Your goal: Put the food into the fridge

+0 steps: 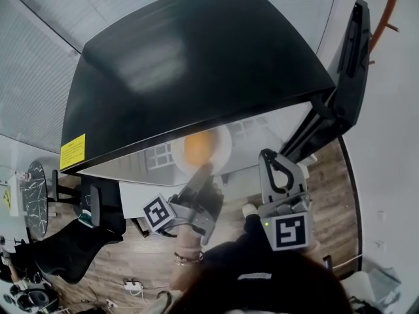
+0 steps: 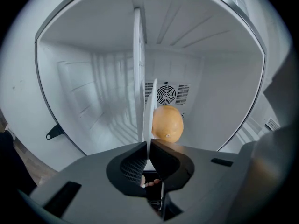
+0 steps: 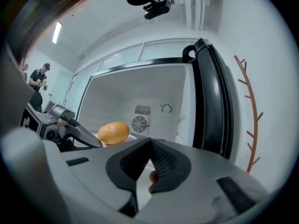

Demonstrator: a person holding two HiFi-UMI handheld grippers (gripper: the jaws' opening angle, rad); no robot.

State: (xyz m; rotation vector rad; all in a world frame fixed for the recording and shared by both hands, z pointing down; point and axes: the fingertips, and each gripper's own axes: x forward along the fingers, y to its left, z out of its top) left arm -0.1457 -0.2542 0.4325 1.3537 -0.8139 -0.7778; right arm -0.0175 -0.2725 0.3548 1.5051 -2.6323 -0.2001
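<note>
**Head view.** A wooden floor (image 1: 327, 195) surrounds the black fridge (image 1: 196, 64), whose door (image 1: 347, 77) stands open at the right. Your left gripper (image 1: 204, 170) clamps the near rim of a white plate (image 1: 222, 142) that reaches into the white compartment. The orange fruit (image 1: 198, 148) sits at the plate's middle. Your right gripper (image 1: 273, 159) hovers near the plate's right edge, apart from it.

**Left gripper view.** The jaws press on the plate's rim, which is seen edge-on. The fruit lies just beyond the tips, before the fan grille (image 2: 166, 94) on the back wall.

**Right gripper view.** The jaws meet tip to tip with nothing between them. They point at the open compartment, with the fruit at left and the door at right.
</note>
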